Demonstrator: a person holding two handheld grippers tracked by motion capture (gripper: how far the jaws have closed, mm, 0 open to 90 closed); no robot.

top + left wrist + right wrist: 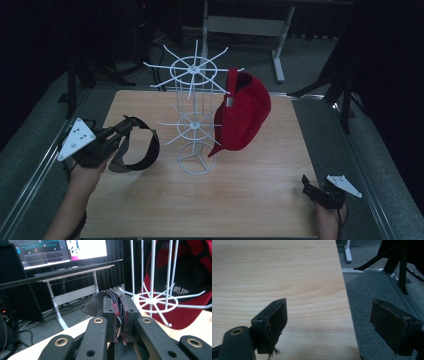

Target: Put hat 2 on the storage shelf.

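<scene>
**Visor lifted toward the rack while the right hand waited**

The left gripper (pixel 120 131) held a black visor (pixel 137 150) near the left edge of the desk (pixel 250 200), its fingers (pixel 110 312) pressed together on the visor's band. In the left gripper view the band showed as a thin layer pinched between the two pads, with a grey flap curling out beyond them. The clamp sat on the band rather than the brim, probably because the band was the narrow, flat part the pads could close on firmly; the loop and the brim hung free to the right of the fingers, clear of the desk as far as could be told from above.

The rack (pixel 196 120), white wire with spokes at two levels, stood at the middle of the desk. A red cap (pixel 242 112) already hung on its right side from an upper spoke, brim pointing down, so the spokes facing the left edge were free. The visor was held on that side, seemingly so its loop could be slipped over one of those spokes.

The right gripper (pixel 312 191) rested at the near right corner of the desk, its fingers (pixel 274 322) wide apart with nothing between them, well clear of the rack.
</scene>
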